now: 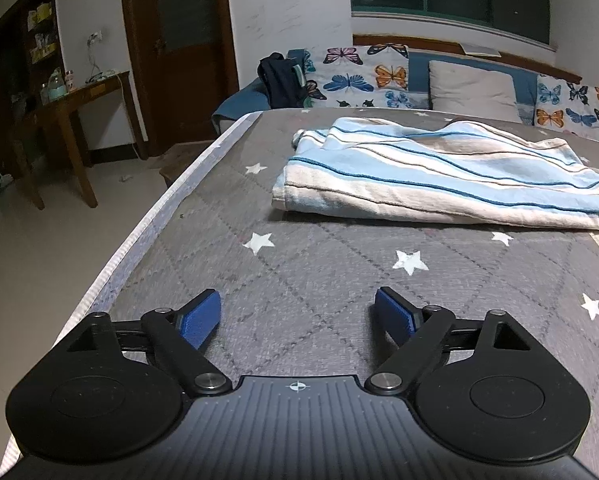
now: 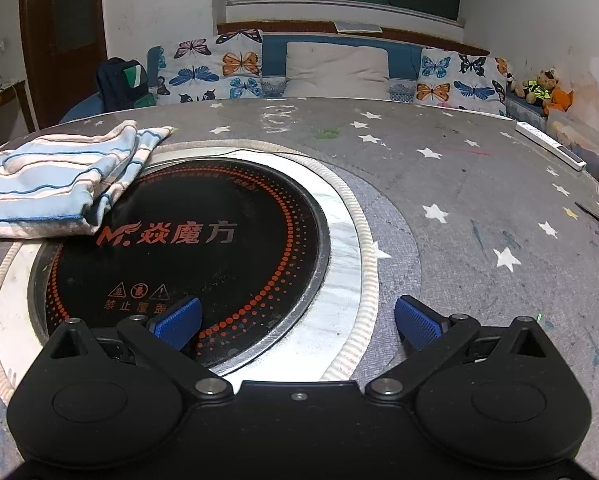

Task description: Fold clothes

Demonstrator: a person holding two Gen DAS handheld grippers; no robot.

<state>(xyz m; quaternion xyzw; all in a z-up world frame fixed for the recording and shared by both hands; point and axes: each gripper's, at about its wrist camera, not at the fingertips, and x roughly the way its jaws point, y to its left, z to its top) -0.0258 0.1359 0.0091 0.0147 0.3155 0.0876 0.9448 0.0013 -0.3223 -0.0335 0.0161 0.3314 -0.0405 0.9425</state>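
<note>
A folded striped cloth (image 1: 451,172), in bands of pale blue, white and tan, lies on the grey star-printed cover of the bench (image 1: 307,264). In the left wrist view it sits on the far right part of the bench top, well apart from the left gripper (image 1: 298,312), whose jaws stand spread wide over bare cover with nothing between them. In the right wrist view the same cloth (image 2: 59,184) lies at the far left, its right edge overlapping the pale ring around a round black induction hob (image 2: 187,248) set into the bench. The hob carries orange lettering and a ring of orange dots. The right gripper (image 2: 298,320) hovers at the near side of the hob, its jaws also spread wide and empty, the left blue pad over the black glass and the right pad over the grey cover.

Beyond the bench runs a sofa with butterfly-print cushions (image 2: 219,68) and a plain grey pillow (image 2: 335,68), with a dark backpack (image 1: 281,80) at its left end. A white remote-like bar (image 2: 551,146) rests near the bench's far right edge. A wooden side table (image 1: 71,120) stands on the left by a dark door (image 1: 179,40).
</note>
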